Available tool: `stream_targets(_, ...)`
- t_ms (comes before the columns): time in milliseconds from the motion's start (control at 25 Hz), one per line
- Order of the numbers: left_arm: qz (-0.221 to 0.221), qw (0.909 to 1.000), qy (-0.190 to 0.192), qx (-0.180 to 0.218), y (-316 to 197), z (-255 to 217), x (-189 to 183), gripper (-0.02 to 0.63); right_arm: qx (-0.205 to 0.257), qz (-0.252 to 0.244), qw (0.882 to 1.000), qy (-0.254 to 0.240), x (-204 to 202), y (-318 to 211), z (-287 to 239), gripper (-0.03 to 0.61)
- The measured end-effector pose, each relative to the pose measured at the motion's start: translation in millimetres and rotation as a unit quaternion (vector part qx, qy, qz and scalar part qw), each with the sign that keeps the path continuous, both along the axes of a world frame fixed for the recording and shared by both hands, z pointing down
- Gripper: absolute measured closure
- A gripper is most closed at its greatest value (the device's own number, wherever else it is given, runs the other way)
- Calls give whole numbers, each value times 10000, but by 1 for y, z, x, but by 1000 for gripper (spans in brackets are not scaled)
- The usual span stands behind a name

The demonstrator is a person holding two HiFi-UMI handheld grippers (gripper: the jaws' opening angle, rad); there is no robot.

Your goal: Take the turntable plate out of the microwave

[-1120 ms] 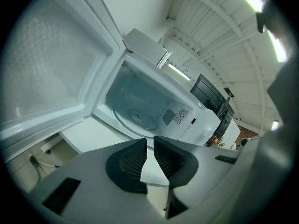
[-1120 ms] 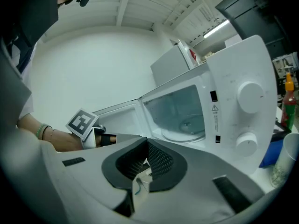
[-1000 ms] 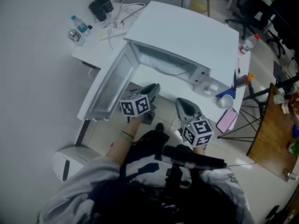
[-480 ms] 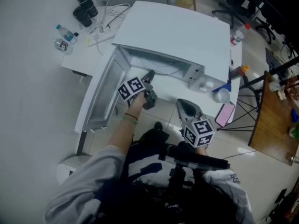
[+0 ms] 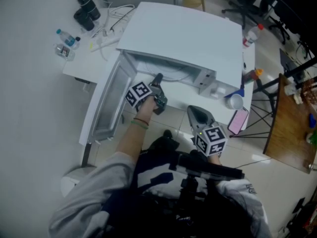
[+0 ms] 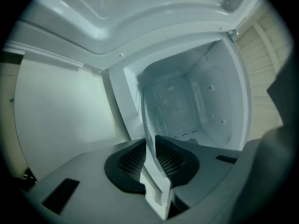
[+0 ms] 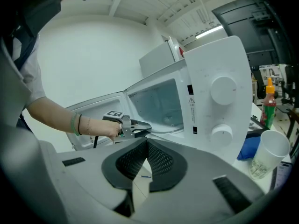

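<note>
One thin glass rim was all the hold there was. The turntable plate [image 6: 168,111] sat inside the cavity of the microwave [image 5: 188,33], with its near edge between the pads of the left gripper [image 6: 150,143], whose jaws were closing on it. The bite looked shallow and took the plate only at its six o'clock, so I judged the glass could slide out on the pull, or sag at its far side and catch the cavity's front lip. The open door [image 5: 106,103] hung at nine o'clock of that gripper, near enough for a forearm to knock it. The right gripper [image 5: 195,114] hovered at four o'clock, fingers pressed together on nothing, offering no support. A white cup [image 5: 237,101] stood at three o'clock of the oven, well apart.
</note>
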State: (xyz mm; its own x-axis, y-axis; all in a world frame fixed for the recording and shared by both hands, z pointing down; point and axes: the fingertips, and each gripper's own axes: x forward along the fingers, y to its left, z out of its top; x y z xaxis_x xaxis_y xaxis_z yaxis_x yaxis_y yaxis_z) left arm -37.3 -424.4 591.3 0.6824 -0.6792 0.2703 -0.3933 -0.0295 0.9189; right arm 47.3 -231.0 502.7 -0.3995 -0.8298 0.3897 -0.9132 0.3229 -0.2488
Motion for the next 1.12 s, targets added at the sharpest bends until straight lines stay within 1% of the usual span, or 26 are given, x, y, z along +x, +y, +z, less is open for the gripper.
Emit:
stream_targets(40,12,9999,122,30,1,-2,-1,565,-9,-18,10000,0,-1,-1,1,583)
stream_targets(240,80,9991,402,88,20,-5,-5,569,-131,-150,9998,-85,-8,-4,7,583)
stream_targets(320,29,9985,538,68,31,-5,-9,572,-378,-242,9985,-318,-13,-6,14,583)
stream_targets(440,9,9977,677,44,46,-6,-13,575,-830,-324,9918,-915,-22,-10,31,575)
stream_targets(480,17,9975,711,33,50,-6,-14,575,-943,-354,9892,-1066,-25,-12,38,540)
stream_targets(560,53,9969,787,7,59,-7,-16,578,-1147,-448,9849,-1213,-31,-16,51,451)
stream_targets(600,71,9966,822,-5,63,-7,-16,578,-1235,-472,9830,-1275,-32,-19,57,448)
stream_targets(640,82,9964,845,-18,66,-7,-17,578,-1311,-459,9805,-1388,-33,-23,61,448)
stream_targets(680,86,9963,860,-26,69,-6,-19,578,-1382,-417,9771,-1566,-32,-28,64,433)
stream_targets(760,105,9959,903,22,74,-6,-22,578,-1479,-298,9682,-1997,-31,-39,65,393)
stream_targets(840,136,9949,991,96,76,-9,-25,580,-1503,-150,9617,-2288,-27,-51,64,331)
stream_targets(960,147,9938,1102,32,79,-11,-24,581,-1654,94,9530,-2538,-21,-68,71,327)
stream_targets(1040,159,9933,1145,-64,84,-11,-22,584,-1714,252,9422,-2867,-21,-79,74,327)
stream_targets(1120,212,9922,1230,7,90,-15,-20,584,-1662,357,9317,-3209,-22,-90,71,327)
